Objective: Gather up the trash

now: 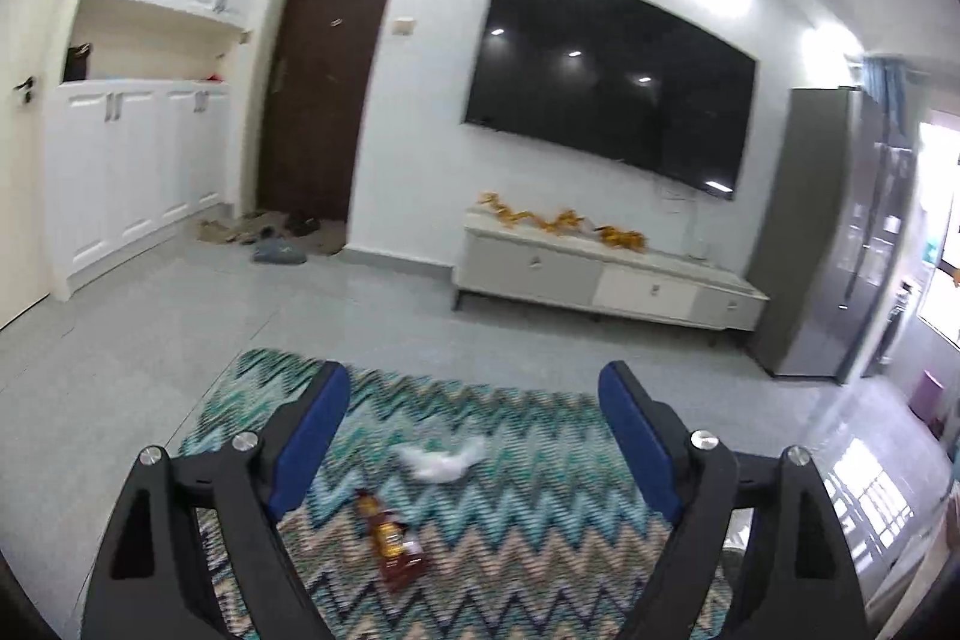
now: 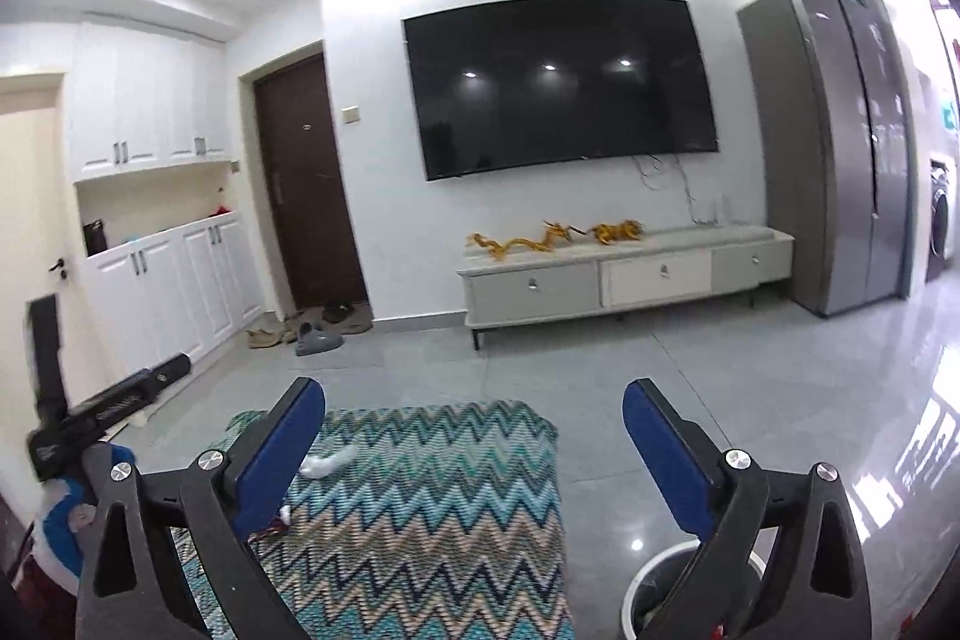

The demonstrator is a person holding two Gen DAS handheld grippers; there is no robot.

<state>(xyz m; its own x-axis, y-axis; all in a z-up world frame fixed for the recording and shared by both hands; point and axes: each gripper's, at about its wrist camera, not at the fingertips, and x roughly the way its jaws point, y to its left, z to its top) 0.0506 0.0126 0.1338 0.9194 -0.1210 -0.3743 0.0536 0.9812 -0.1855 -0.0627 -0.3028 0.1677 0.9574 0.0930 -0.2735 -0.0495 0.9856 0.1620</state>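
With the left gripper [image 1: 474, 430] and right gripper [image 2: 474, 436] both spread wide and empty above the zigzag rug [image 1: 510, 520], the crumpled white wrapper [image 1: 441, 460] and brown snack packet [image 1: 390, 538] lie between the left jaws, so lowering squarely over one seems wisest.

Home living room: wall-mounted TV [image 2: 558, 85] over low TV cabinet [image 2: 624, 274], zigzag rug [image 2: 420, 490] on tiled floor, shoes [image 2: 300, 328] by brown entry door [image 2: 306, 184], white cupboards [image 2: 162, 280], grey fridge [image 2: 840, 148].
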